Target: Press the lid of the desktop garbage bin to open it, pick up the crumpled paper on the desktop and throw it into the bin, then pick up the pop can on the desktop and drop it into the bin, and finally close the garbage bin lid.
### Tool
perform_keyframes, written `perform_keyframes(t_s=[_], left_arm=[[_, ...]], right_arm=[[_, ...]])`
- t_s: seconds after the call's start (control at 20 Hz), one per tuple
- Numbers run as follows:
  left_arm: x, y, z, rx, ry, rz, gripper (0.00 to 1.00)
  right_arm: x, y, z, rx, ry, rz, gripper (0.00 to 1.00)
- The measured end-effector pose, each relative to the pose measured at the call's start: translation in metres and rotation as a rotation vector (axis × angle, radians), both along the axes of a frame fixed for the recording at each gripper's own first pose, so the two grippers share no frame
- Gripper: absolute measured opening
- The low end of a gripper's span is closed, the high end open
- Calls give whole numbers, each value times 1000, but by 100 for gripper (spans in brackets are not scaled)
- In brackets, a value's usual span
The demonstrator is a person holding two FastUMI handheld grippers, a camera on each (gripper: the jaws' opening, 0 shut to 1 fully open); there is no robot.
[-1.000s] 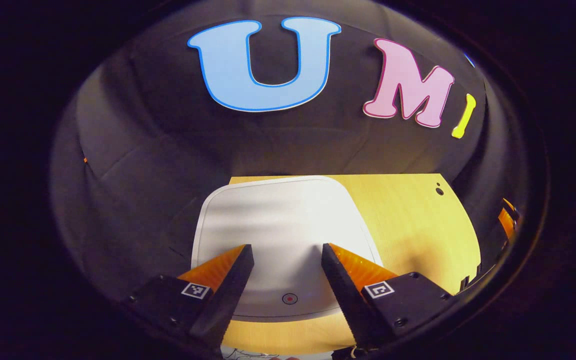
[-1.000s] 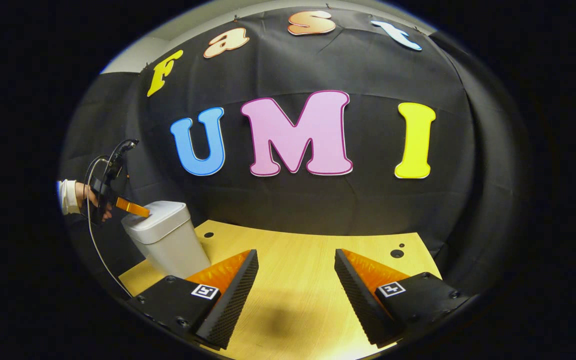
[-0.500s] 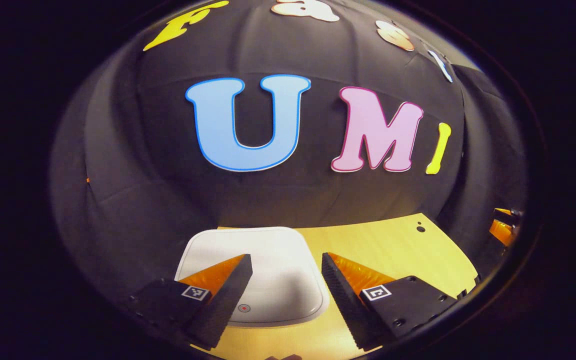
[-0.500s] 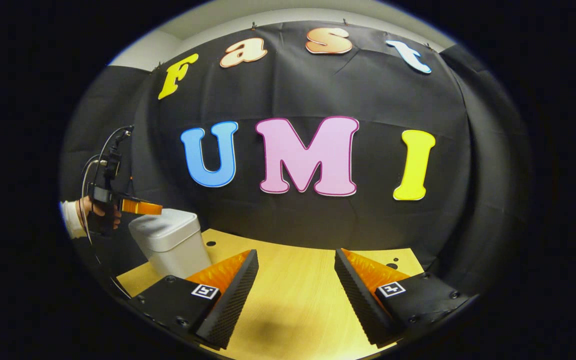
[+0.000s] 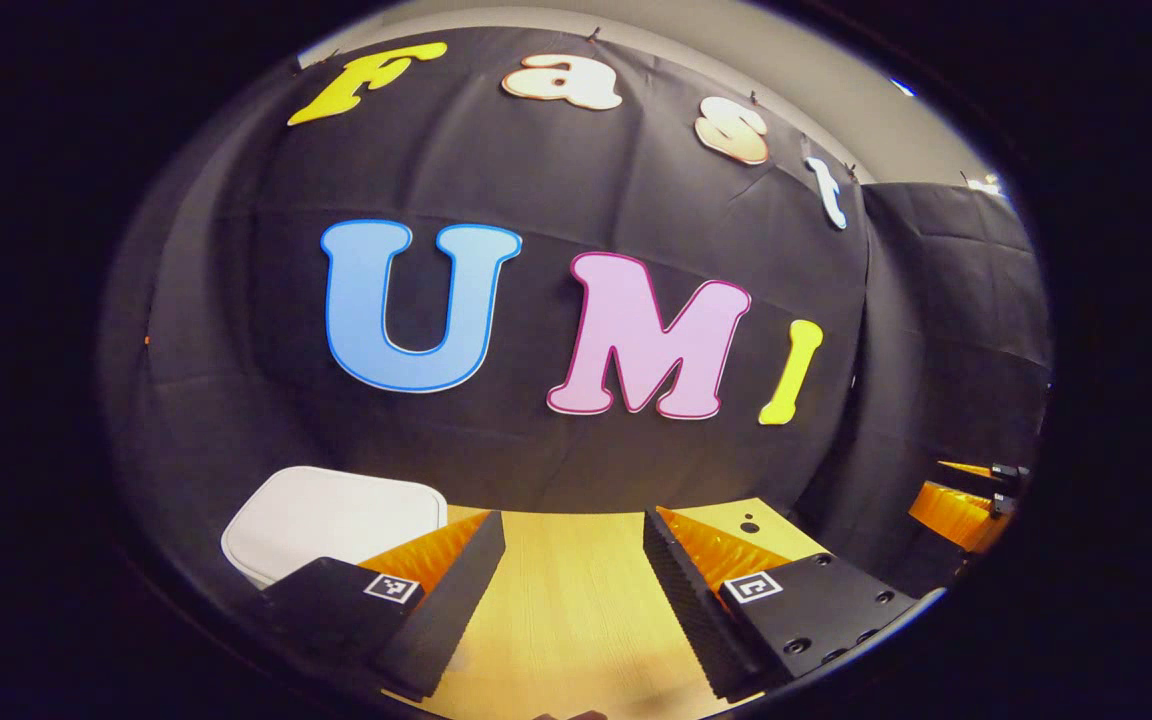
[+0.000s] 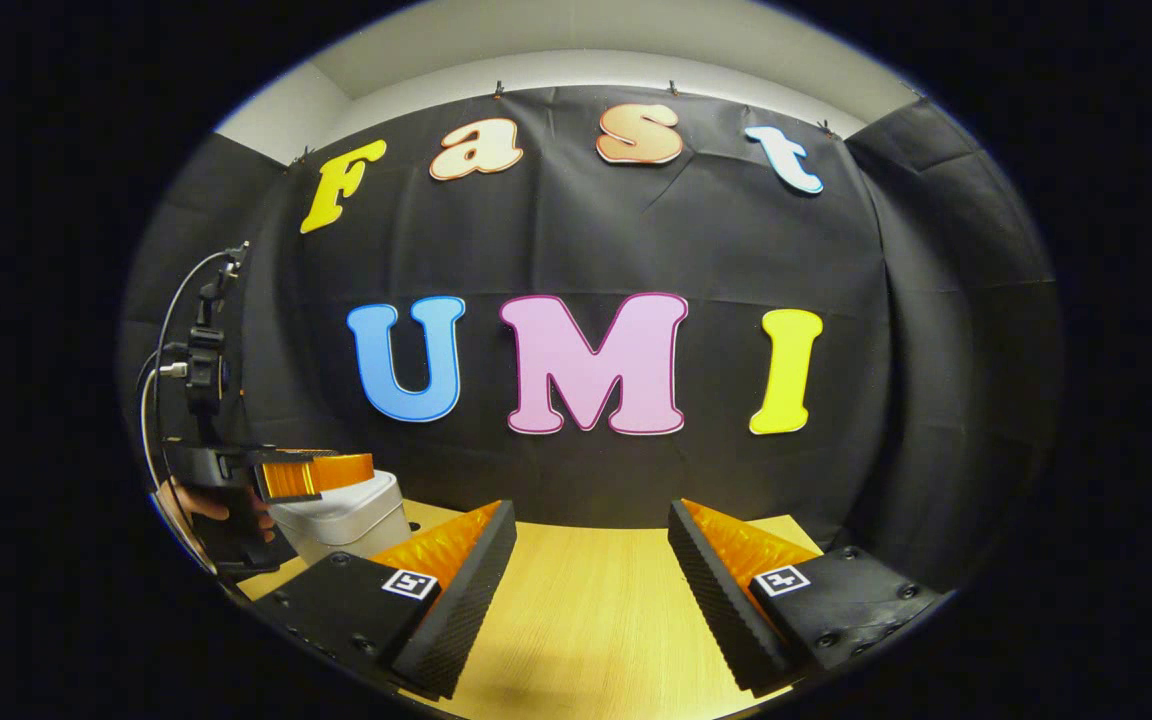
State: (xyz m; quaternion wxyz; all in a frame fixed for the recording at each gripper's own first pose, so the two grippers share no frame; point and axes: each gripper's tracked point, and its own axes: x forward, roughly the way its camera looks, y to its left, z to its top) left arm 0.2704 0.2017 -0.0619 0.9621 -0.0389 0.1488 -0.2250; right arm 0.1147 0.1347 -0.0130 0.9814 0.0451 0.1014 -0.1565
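No readable text, only small square code markers on each tool.

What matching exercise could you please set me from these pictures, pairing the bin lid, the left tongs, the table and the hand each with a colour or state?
Things:
1. bin lid
2. left tongs
3. table
4. hand

Colours or states:
a. pale wood with small dark holes
b. wrapped round a handle
c. white and closed
d. open, holding nothing

Pairs: 1-c, 2-d, 3-a, 4-b
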Motion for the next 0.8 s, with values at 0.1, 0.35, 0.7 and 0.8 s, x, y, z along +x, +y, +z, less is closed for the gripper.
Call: perform_keyframes(t_s=[0.1, 0.35, 0.7, 0.8], left_arm=[[-14, -8, 4, 9, -25, -26, 95], [-45, -6, 29, 31, -161, -53, 95], [-60, -11, 48, 34, -252, 31, 94], [-67, -17, 53, 28, -275, 46, 94]], right_arm=[[-5, 8, 12, -5, -38, -17, 99], [-10, 13, 25, -49, -82, -46, 98], [-7, -7, 33, -79, -97, -67, 98], [-9, -14, 31, -69, -89, -56, 98]])
